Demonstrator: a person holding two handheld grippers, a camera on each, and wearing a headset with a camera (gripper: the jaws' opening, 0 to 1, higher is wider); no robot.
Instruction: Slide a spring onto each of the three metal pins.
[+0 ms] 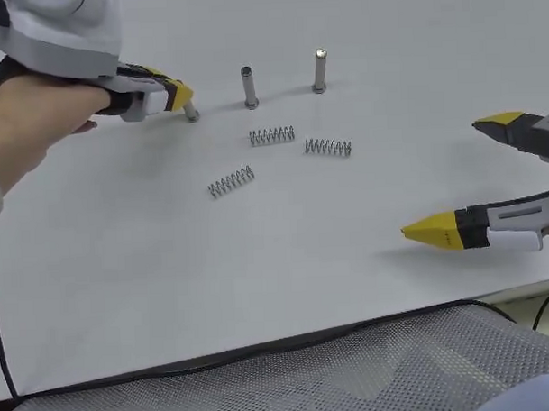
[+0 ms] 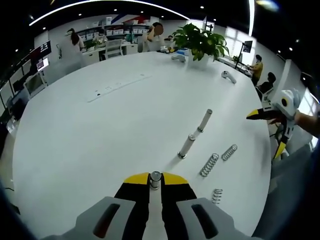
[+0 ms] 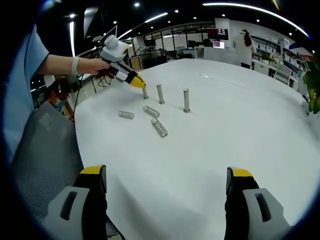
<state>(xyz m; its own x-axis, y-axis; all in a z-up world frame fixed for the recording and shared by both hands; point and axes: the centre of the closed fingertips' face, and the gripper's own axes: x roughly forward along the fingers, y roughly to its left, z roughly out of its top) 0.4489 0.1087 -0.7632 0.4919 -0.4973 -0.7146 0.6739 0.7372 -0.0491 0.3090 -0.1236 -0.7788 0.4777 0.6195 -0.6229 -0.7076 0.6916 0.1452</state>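
Closest to me, past the grey mesh chair back (image 1: pixel 397 363) and the black cable (image 1: pixel 172 364) along the edge, the white desk (image 1: pixel 123 265) is smooth and matt. My right gripper (image 1: pixel 439 177) hovers low over its near right part, yellow-tipped jaws spread wide and holding nothing; I judge it is open and pointed that way so it can pick up a spring. The three springs lie on their sides, apart from one another: the near spring (image 1: pixel 230 182), then the middle spring (image 1: pixel 272 135) with the right-hand spring (image 1: pixel 327 147) just beside it. All are thin grey wire in open coils, light and likely easy to squash if pinched hard. Behind them the middle pin (image 1: pixel 249 87) and the far pin (image 1: pixel 319 70) stand upright and bare, smooth shiny metal cylinders with what looks like a slightly wider foot. At the left end of that row my left gripper (image 2: pixel 155 176) is clamped on the third pin (image 1: pixel 191 111) near its top, I think to steady it; no pin wears a spring yet
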